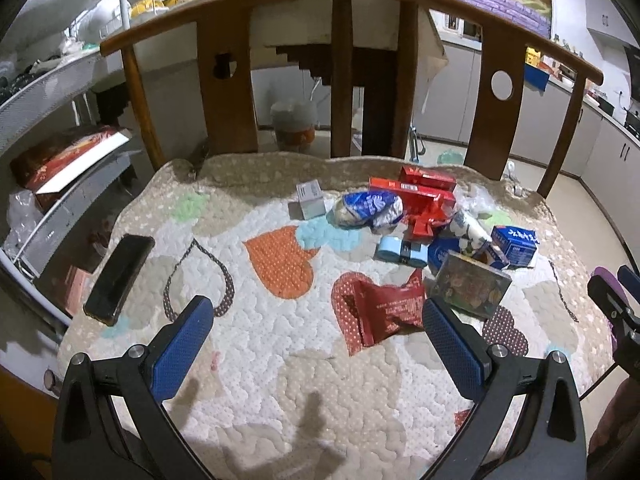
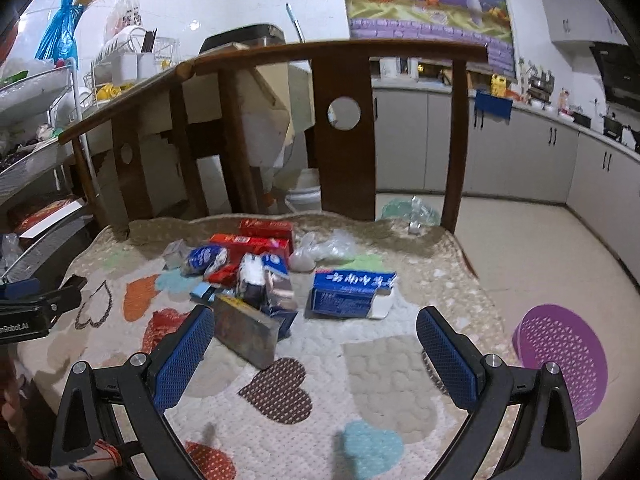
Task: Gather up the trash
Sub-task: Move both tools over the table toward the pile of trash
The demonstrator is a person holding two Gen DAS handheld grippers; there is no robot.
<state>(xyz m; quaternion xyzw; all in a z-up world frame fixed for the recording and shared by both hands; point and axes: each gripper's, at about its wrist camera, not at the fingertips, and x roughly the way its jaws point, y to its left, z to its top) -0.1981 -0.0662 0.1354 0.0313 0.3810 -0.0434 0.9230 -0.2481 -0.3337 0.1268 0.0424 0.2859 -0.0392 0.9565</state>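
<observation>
Trash lies in a pile on a quilted chair cushion [image 1: 280, 344]: a red wrapper [image 1: 388, 312], a dark picture box [image 1: 472, 284], a blue-and-white box [image 2: 352, 292], red cartons [image 1: 412, 196], a blue-white bag [image 1: 368, 210], a small grey box [image 1: 310, 200] and a light blue pack [image 1: 400, 252]. My left gripper [image 1: 316, 316] is open and empty, hovering just short of the red wrapper. My right gripper [image 2: 314, 328] is open and empty, in front of the dark box [image 2: 244, 332] and the blue-and-white box. A purple basket [image 2: 560, 356] stands on the floor to the right.
A black phone [image 1: 120, 276] lies at the cushion's left edge. The wooden chair back [image 1: 348, 80] rises behind the pile. A wire shelf rack [image 1: 52, 92] stands to the left. Kitchen cabinets [image 2: 520, 152] line the far right wall.
</observation>
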